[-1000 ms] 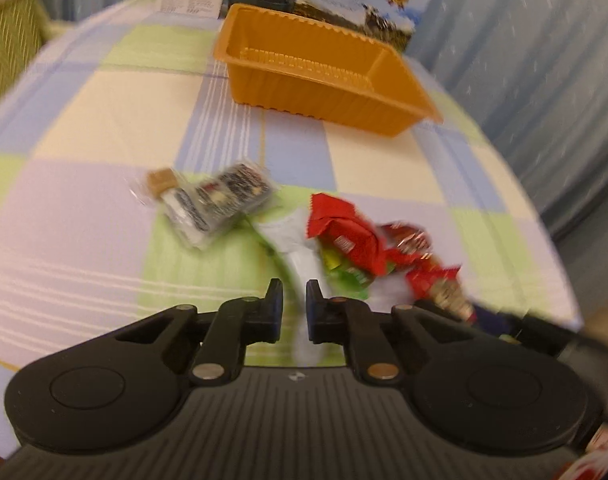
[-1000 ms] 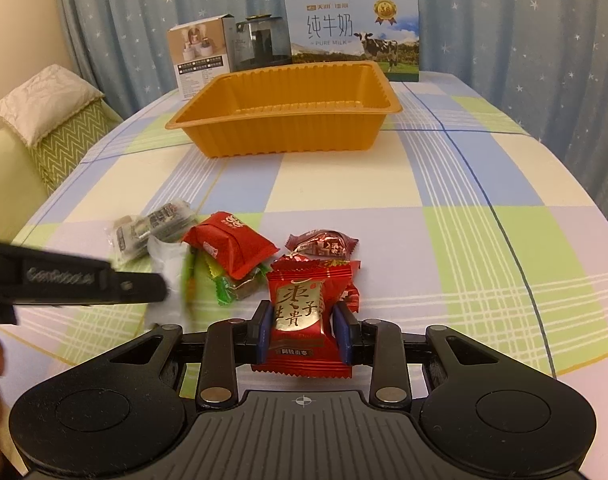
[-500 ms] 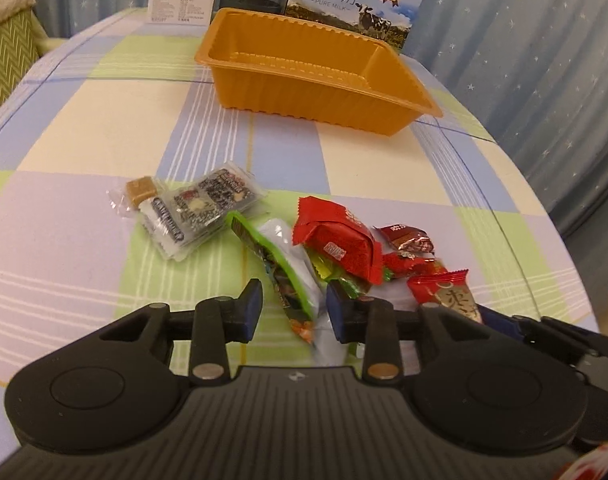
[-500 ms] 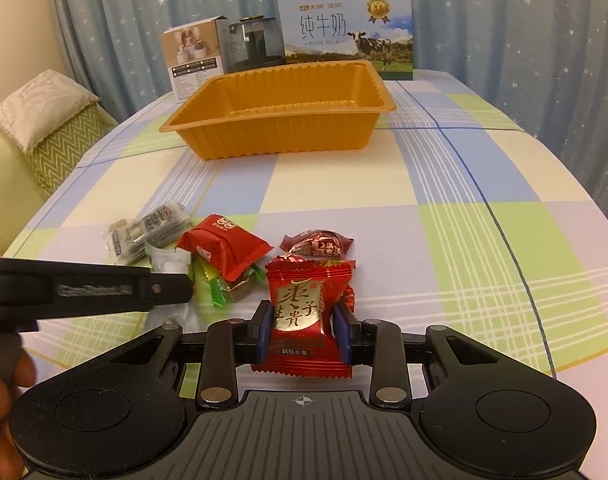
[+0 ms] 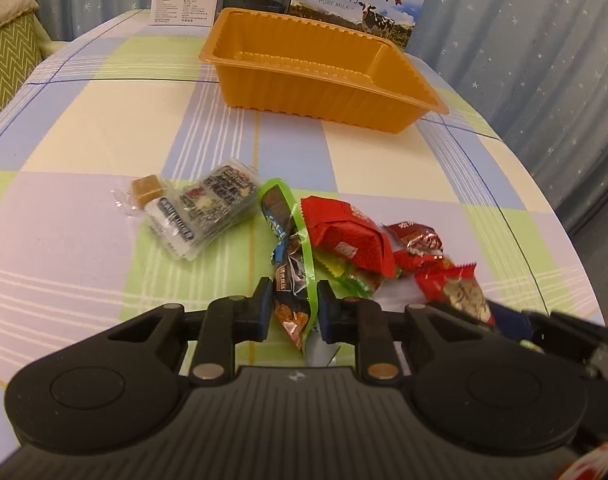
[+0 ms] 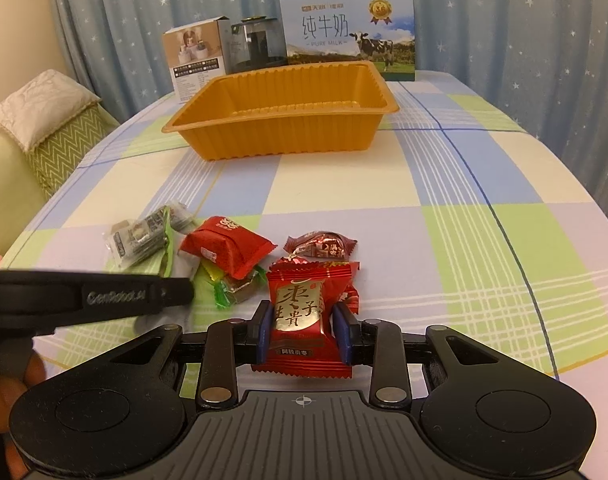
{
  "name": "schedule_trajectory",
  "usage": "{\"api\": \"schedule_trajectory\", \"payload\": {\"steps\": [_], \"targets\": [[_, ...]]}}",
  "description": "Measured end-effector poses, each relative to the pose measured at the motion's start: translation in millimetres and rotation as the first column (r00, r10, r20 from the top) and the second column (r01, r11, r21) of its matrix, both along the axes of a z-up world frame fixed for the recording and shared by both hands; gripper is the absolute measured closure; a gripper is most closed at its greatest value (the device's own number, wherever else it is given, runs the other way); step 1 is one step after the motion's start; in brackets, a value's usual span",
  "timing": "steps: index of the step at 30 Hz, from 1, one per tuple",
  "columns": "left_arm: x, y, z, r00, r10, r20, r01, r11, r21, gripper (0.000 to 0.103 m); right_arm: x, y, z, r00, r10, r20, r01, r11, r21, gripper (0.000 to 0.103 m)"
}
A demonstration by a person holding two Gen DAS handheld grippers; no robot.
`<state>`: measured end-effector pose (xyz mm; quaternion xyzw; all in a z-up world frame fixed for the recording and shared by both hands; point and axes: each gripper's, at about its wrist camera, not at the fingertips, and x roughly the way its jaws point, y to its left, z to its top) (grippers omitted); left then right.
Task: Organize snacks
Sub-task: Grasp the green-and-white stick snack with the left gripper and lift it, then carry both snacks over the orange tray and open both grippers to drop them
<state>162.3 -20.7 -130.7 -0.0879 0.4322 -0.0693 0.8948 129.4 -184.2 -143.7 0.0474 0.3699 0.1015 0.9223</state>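
- Left gripper (image 5: 294, 306): jaws have just been closing and now pinch the green-edged snack packet (image 5: 292, 256) on both sides; the packet runs forward from the pads toward the pile.
- Right gripper (image 6: 302, 326): pads clamped on the red date candy (image 6: 300, 316), gold label facing the camera, bottom edge of the wrapper hanging below the pads.
- Right wrist view: left gripper's finger comes in from the left edge, tip at the green packet; part of a hand (image 6: 4, 380) visible at the lower left.
- Just ahead of both grippers, the loose pile on the checked tablecloth (image 6: 483, 184): red pouch (image 6: 228, 250) lying over a green-yellow candy (image 6: 224, 284), dark-red wrapped candy (image 6: 319, 246) beside it.
- Left of the pile: stack of clear-wrapped dark packets (image 5: 208, 208) with a small brown cube candy (image 5: 146, 188) at its far-left corner.
- Well beyond, mid-table: orange tray (image 6: 272, 136), ribbed walls, nothing visible inside it.
- Behind the tray at the far table edge: milk carton box (image 6: 347, 38), dark jar (image 6: 258, 46), small white product box (image 6: 194, 62).
- Background: blue star curtain (image 6: 503, 20); green cushioned seat (image 6: 52, 128) off the table's left.
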Motion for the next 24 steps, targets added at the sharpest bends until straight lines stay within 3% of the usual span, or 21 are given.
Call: {"api": "schedule_trajectory", "payload": {"steps": [13,24], "targets": [[-23.5,21.5,37.5,0.998,0.013,0.068,-0.014,1.000,0.018,0.083,-5.5,8.6,19.2,0.998,0.021,0.060,-0.022,1.000,0.018,0.070],[25.8,16.4,80.8,0.983,-0.055,0.176,0.051,0.998,0.025,0.083,30.2,0.3,60.0,0.988,-0.010,0.152,-0.001,0.998,0.069,0.070]]}}
